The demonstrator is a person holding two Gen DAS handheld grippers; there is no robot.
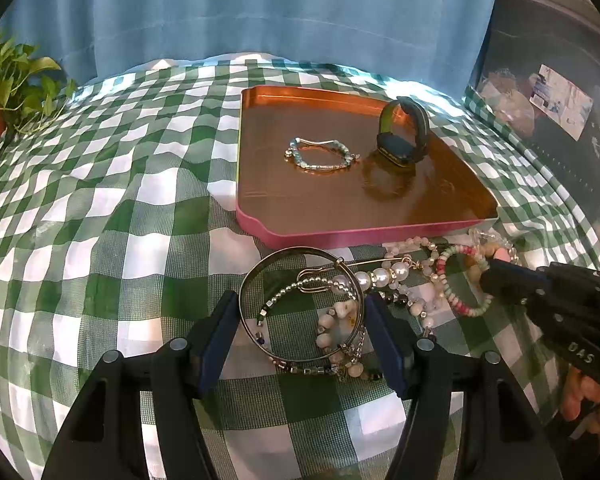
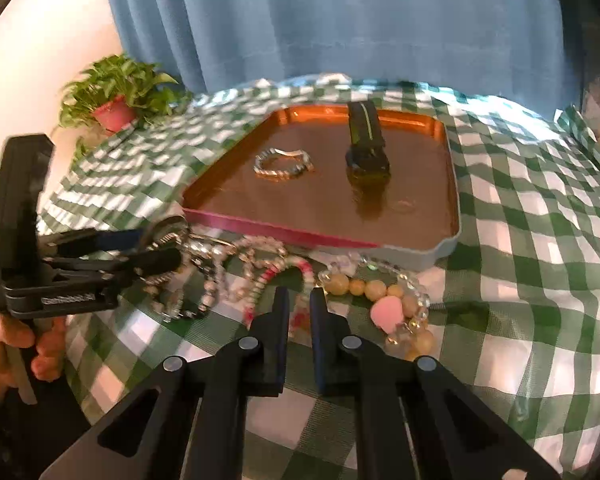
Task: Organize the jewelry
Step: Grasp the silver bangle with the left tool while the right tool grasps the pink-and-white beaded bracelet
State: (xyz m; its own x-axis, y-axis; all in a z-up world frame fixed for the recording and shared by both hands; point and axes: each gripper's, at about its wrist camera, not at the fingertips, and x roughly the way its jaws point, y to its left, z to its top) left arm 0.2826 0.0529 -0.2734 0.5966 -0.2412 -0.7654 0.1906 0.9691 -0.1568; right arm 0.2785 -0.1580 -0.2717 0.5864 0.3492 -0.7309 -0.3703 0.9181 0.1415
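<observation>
mid-pickup from jewelry heap just before pink tray (image 1: pixel 364 236): left gripper (image 1: pixel 302 312) clamped across metal bangle (image 1: pixel 300 304); right gripper (image 2: pixel 300 308) pinched on pink-white bead bracelet (image 2: pixel 288 276) (grip looked thin). next: lifting into tray, likely snagging tangled strands.

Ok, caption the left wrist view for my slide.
Left gripper clasps a metal bangle from the jewelry pile, near a tray holding a bracelet and watch.

We seem to be in a home: a table under a green-and-white checked cloth (image 1: pixel 100 208), a blue curtain (image 1: pixel 260 8) hanging behind it, and a leafy potted plant (image 2: pixel 116 96) at the table's far edge.
</observation>
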